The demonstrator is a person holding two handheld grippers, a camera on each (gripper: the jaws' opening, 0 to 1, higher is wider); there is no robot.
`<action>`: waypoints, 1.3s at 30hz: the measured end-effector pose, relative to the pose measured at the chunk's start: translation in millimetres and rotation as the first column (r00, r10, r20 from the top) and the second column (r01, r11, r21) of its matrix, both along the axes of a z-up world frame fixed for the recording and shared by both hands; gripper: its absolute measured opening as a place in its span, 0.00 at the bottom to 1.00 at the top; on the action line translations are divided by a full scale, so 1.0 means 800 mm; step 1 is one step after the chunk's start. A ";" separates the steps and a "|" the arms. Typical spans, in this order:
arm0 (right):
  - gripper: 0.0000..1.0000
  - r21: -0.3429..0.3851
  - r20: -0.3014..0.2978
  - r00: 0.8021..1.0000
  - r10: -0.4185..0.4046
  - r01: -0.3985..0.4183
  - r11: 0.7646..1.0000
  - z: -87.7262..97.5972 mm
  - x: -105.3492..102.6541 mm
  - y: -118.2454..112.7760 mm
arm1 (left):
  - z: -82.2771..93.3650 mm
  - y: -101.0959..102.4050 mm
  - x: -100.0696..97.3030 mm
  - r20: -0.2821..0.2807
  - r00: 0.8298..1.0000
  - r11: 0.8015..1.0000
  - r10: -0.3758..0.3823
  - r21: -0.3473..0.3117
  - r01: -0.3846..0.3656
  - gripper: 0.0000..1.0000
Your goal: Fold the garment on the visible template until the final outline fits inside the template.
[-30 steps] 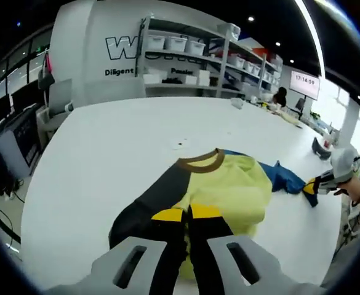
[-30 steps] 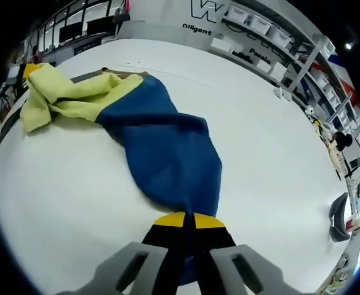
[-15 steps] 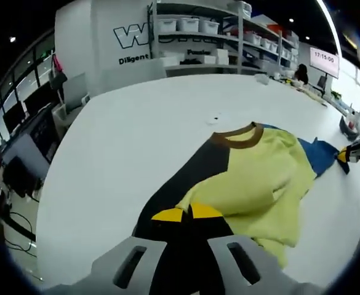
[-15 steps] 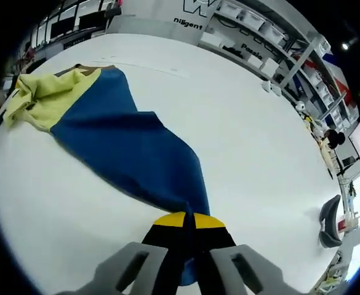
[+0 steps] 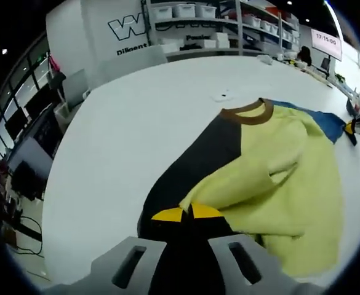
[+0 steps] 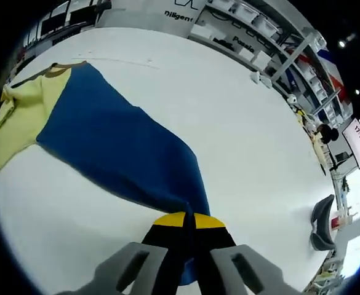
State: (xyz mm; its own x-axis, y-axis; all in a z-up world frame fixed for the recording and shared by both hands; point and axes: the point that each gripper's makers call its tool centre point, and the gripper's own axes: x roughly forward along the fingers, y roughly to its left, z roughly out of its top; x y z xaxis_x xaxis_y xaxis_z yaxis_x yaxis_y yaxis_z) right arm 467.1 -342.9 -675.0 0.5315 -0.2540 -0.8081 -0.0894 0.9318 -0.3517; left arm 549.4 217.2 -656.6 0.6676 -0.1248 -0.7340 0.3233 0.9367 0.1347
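The garment (image 5: 272,166) lies on the white surface (image 5: 124,135), a shirt with yellow body, black and blue sleeves and a brown collar (image 5: 247,112). The left tongs (image 5: 187,212) are closed on cloth where black sleeve meets yellow body; the right tongs (image 6: 184,219) are clamped on the end of the blue sleeve (image 6: 118,147), which is drawn out long and nearly flat. The yellow body is bunched and wrinkled near the left tongs. No template outline can be made out on the surface in either view. The work is judged to be at the spreading stage: no fold is seen, and flattening, folding and fitting within the template all remain.
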 end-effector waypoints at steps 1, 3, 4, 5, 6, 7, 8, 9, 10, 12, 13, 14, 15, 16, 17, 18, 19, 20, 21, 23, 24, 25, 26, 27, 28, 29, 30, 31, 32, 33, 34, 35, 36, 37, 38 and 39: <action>0.00 0.017 0.002 1.000 -0.006 0.006 1.000 0.000 0.001 0.001 | 0.001 0.001 -0.002 0.003 1.000 1.000 0.001 0.003 -0.001 0.07; 0.00 0.058 0.024 1.000 -0.011 0.010 0.998 0.002 0.004 0.007 | 0.004 0.005 -0.008 -0.007 1.000 0.999 -0.012 0.032 0.012 0.09; 0.03 0.115 0.044 0.998 -0.044 0.039 0.993 0.003 0.004 0.015 | 0.008 0.007 -0.011 0.003 1.000 0.999 -0.009 0.043 0.009 0.11; 0.09 0.147 0.051 0.997 -0.056 0.048 0.988 0.004 0.003 0.020 | 0.011 0.008 -0.013 0.007 1.000 0.998 -0.018 0.053 0.017 0.13; 0.18 0.175 0.069 0.995 -0.071 0.058 0.983 0.006 0.003 0.026 | 0.014 0.009 -0.016 0.006 1.000 0.998 -0.024 0.064 0.024 0.16; 0.23 0.190 0.090 0.993 -0.071 0.053 0.980 0.010 0.003 0.031 | 0.018 0.009 -0.019 0.009 1.000 0.998 -0.021 0.064 0.020 0.20; 0.28 0.211 0.125 0.990 -0.061 0.034 0.977 0.017 0.003 0.045 | 0.025 0.009 -0.024 0.022 1.000 0.999 -0.020 0.051 0.019 0.23; 0.33 0.223 0.146 0.988 -0.048 0.015 0.975 0.022 0.000 0.059 | 0.030 0.007 -0.027 0.026 1.000 0.999 -0.014 0.029 0.013 0.25; 0.36 0.233 0.154 0.987 -0.044 0.007 0.973 0.026 -0.003 0.068 | 0.034 0.004 -0.031 0.033 0.999 1.000 0.002 0.000 -0.002 0.28; 0.40 0.292 0.200 0.980 -0.022 -0.039 0.956 0.036 -0.005 0.102 | 0.045 -0.007 -0.042 0.058 0.998 0.998 -0.014 -0.053 0.017 0.29; 0.43 0.309 0.209 0.978 -0.018 -0.049 0.950 0.038 -0.005 0.110 | 0.047 -0.010 -0.044 0.062 0.998 0.998 -0.016 -0.063 0.020 0.29; 0.47 0.422 0.227 0.974 -0.002 -0.096 0.902 0.042 -0.009 0.155 | 0.052 -0.016 -0.050 0.076 0.997 0.996 -0.026 -0.081 0.032 0.29; 0.53 0.475 0.226 0.974 -0.003 -0.107 0.874 0.041 -0.009 0.172 | 0.053 -0.021 -0.055 0.075 0.997 0.996 -0.035 -0.083 0.041 0.30; 0.57 0.498 0.226 0.974 -0.002 -0.113 0.860 0.041 -0.011 0.180 | 0.054 -0.029 -0.063 0.070 0.996 0.994 -0.054 -0.093 0.060 0.32; 0.59 0.541 0.236 0.972 -0.001 -0.131 0.831 0.044 -0.014 0.203 | 0.054 -0.037 -0.070 0.064 0.996 0.992 -0.062 -0.102 0.068 0.33; 0.62 0.551 0.237 0.972 0.010 -0.143 0.822 0.045 -0.018 0.217 | 0.054 -0.045 -0.073 0.066 0.994 0.989 -0.083 -0.119 0.091 0.35; 0.63 0.552 0.234 0.971 0.045 -0.171 0.816 0.045 -0.023 0.232 | 0.053 -0.048 -0.073 0.068 0.994 0.987 -0.089 -0.127 0.097 0.38; 0.63 0.538 0.248 0.964 0.094 -0.217 0.815 0.046 -0.026 0.248 | 0.054 -0.060 -0.080 0.065 0.993 0.982 -0.097 -0.154 0.106 0.39; 0.64 0.538 0.255 0.961 0.105 -0.231 0.811 0.047 -0.029 0.261 | 0.053 -0.063 -0.082 0.063 0.993 0.982 -0.099 -0.157 0.108 0.41; 0.65 0.547 0.272 0.949 0.157 -0.287 0.787 0.052 -0.039 0.300 | 0.050 -0.080 -0.091 0.051 0.991 0.975 -0.122 -0.181 0.130 0.45; 0.65 0.551 0.276 0.947 0.163 -0.295 0.781 0.053 -0.043 0.312 | 0.048 -0.084 -0.093 0.045 0.991 0.974 -0.124 -0.185 0.130 0.46; 0.66 0.559 0.283 0.938 0.199 -0.331 0.760 0.055 -0.048 0.329 | 0.045 -0.091 -0.096 0.038 0.990 0.972 -0.132 -0.190 0.137 0.48; 0.66 0.558 0.293 0.929 0.227 -0.359 0.748 0.056 -0.051 0.343 | 0.044 -0.093 -0.097 0.038 0.990 0.972 -0.133 -0.192 0.138 0.50; 0.67 0.562 0.305 0.912 0.274 -0.404 0.722 0.057 -0.060 0.368 | 0.042 -0.101 -0.097 0.042 0.990 0.968 -0.133 -0.207 0.139 0.51; 0.68 0.572 0.308 0.897 0.319 -0.442 0.691 0.057 -0.067 0.388 | 0.041 -0.102 -0.097 0.043 0.990 0.968 -0.135 -0.208 0.141 0.51; 0.67 0.575 0.297 0.883 0.363 -0.469 0.671 0.052 -0.078 0.413 | 0.034 -0.108 -0.096 0.035 0.989 0.967 -0.146 -0.205 0.150 0.51; 0.66 0.568 0.303 0.862 0.407 -0.506 0.649 0.052 -0.084 0.427 | 0.033 -0.110 -0.096 0.036 0.988 0.967 -0.150 -0.202 0.154 0.51; 0.66 0.556 0.311 0.843 0.440 -0.537 0.635 0.051 -0.088 0.440 | 0.030 -0.112 -0.095 0.034 0.988 0.968 -0.153 -0.196 0.157 0.50; 0.65 0.550 0.315 0.840 0.443 -0.541 0.636 0.051 -0.089 0.447 | 0.026 -0.113 -0.096 0.029 0.988 0.970 -0.154 -0.188 0.156 0.50; 0.63 0.557 0.307 0.833 0.459 -0.549 0.623 0.049 -0.094 0.460 | 0.021 -0.114 -0.096 0.020 0.988 0.970 -0.156 -0.187 0.157 0.49; 0.62 0.564 0.307 0.821 0.481 -0.564 0.603 0.048 -0.099 0.471 | 0.018 -0.114 -0.097 0.011 0.988 0.971 -0.152 -0.186 0.151 0.48; 0.62 0.559 0.312 0.827 0.468 -0.558 0.613 0.047 -0.097 0.476 | 0.016 -0.115 -0.097 0.007 0.989 0.971 -0.151 -0.185 0.150 0.47; 0.60 0.560 0.315 0.818 0.481 -0.569 0.602 0.045 -0.101 0.491 | 0.011 -0.115 -0.096 0.022 0.986 0.973 -0.162 -0.165 0.164 0.44; 0.59 0.557 0.319 0.811 0.491 -0.579 0.596 0.045 -0.102 0.495 | 0.009 -0.114 -0.094 0.038 0.984 0.974 -0.172 -0.144 0.175 0.40; 0.58 0.540 0.330 0.795 0.509 -0.601 0.589 0.045 -0.104 0.505 | 0.006 -0.112 -0.095 0.036 0.982 0.974 -0.187 -0.123 0.190 0.38; 0.56 0.530 0.324 0.778 0.538 -0.621 0.578 0.041 -0.109 0.514 | 0.000 -0.111 -0.097 0.015 0.981 0.975 -0.191 -0.111 0.191 0.38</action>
